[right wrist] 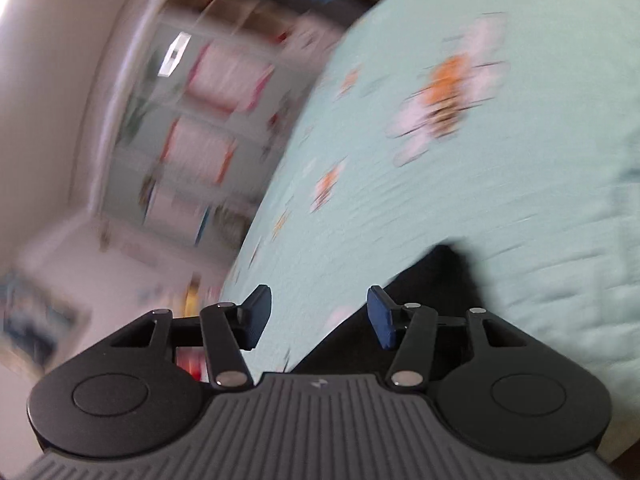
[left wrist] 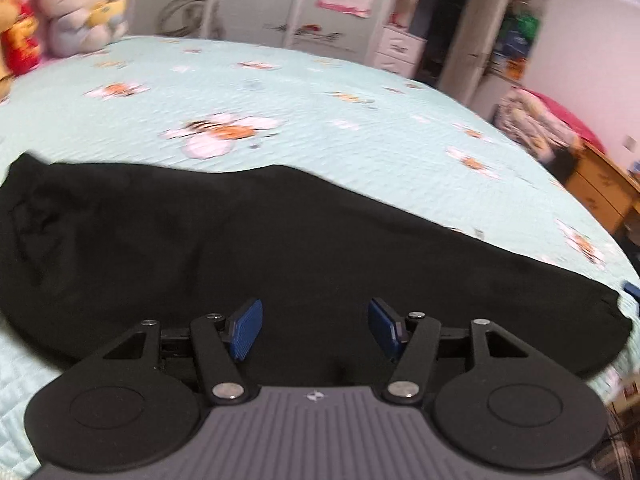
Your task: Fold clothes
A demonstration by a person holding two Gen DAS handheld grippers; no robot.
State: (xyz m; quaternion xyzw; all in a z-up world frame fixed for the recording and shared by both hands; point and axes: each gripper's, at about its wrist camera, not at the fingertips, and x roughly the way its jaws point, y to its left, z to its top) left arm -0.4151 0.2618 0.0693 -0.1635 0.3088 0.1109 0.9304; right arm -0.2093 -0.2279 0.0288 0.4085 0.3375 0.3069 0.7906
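The black garment (left wrist: 256,248) was matt, soft cloth that gave back no shine. Under it the pale green bedspread (left wrist: 320,92) looked quilted, its surface ribbed with fine stitched lines and printed with flowers. The left tongs (left wrist: 315,326) had matt black plastic arms, bright metal rivets and blue pads (left wrist: 247,328) with a ribbed, rubbery face; the right tongs (right wrist: 319,316) looked the same. 2 plush toys (left wrist: 76,12) looked fuzzy. The wooden cabinet (left wrist: 600,188) had a smooth, faintly glossy finish.

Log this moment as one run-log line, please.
stage: fold clothes | black garment: flat on bed | left gripper: open, empty | right gripper: open, empty, view blurred
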